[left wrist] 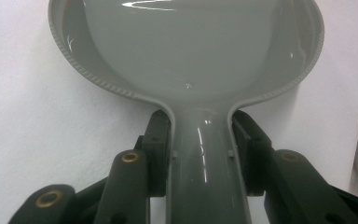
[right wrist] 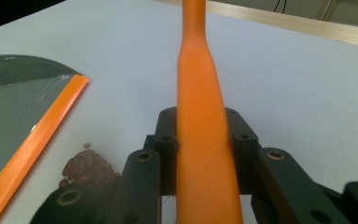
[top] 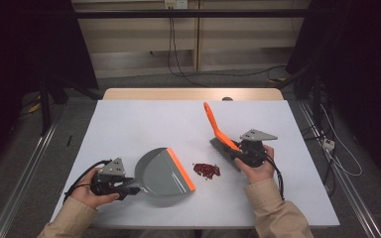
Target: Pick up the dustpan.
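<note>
Your left tool (top: 129, 186) is clamped on the grey dustpan (top: 161, 172) by its handle; your right tool (top: 238, 153) grips the orange brush (top: 218, 131). The red bits (top: 207, 170) lie on the worktop (top: 129, 124) between them, just off the pan's orange lip (top: 181, 169). Sweep hard and they may scatter past the lip, or slip under it if the pan lifts. Nothing stands between brush and pile.

Grey orange-edged dustpan (top: 161, 173), orange brush (top: 217, 130), dark-red crumbs (top: 206, 170).
</note>
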A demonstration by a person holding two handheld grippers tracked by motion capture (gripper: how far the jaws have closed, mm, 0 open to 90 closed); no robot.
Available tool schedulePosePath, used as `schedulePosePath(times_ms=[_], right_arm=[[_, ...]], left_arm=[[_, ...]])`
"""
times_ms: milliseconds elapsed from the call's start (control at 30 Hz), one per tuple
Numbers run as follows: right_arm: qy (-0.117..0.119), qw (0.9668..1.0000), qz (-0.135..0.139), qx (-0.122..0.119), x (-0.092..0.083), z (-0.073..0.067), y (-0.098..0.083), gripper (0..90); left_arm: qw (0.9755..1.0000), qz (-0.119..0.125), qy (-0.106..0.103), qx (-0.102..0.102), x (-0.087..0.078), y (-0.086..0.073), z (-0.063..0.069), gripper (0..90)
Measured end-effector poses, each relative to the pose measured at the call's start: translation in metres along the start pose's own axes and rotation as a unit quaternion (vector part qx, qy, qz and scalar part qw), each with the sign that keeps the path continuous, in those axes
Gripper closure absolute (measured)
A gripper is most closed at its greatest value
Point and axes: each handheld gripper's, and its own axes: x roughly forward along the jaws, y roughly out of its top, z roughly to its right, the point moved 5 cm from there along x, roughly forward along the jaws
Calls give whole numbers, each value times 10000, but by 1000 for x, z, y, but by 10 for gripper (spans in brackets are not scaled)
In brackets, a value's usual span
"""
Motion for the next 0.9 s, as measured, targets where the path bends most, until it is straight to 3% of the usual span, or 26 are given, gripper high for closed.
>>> schedulePosePath(times_ms=[67, 433, 500, 533, 667, 700, 733, 767, 800, 833, 867, 900], right_arm=[[7, 10000, -19, -2, 1, 0, -1, 711], [-82, 9998, -190, -81, 7, -4, -7, 711], [-127, 9996, -208, -138, 9, -5, -9, 711], [-146, 9996, -186, -165, 9, -6, -10, 711], [-276, 9991, -149, -294, 8, -10, -11, 711], [-286, 9991, -127, -302, 8, -12, -12, 711], [-307, 9988, -128, -348, 8, -14, -12, 711], [-333, 9986, -143, -381, 7, -16, -12, 711], [-358, 9984, -149, -417, 7, -18, -13, 711], [-376, 9981, -151, -459, 7, -20, -13, 711], [-391, 9979, -153, -500, 7, -22, -13, 712], [-440, 9974, -147, -557, 7, -24, -14, 711]], left_arm=[[9999, -11, -117, 12, 1, 0, 1, 631], [9998, -38, -204, 11, 8, 3, 3, 630], [9996, -23, -286, 48, 10, 4, 4, 630], [9998, -35, -198, 38, 10, 5, 4, 630], [9993, -54, -367, 64, 14, 7, 6, 629], [9992, -101, -353, 171, 15, 8, 6, 629], [9993, -42, -366, 70, 16, 9, 9, 629], [9994, -112, -309, 133, 16, 9, 9, 628], [9991, -78, -405, 132, 18, 10, 10, 628], [9992, -156, -338, 164, 18, 11, 10, 628], [9987, -155, -451, 205, 18, 12, 11, 628], [9989, -146, -404, 168, 19, 12, 13, 627]])
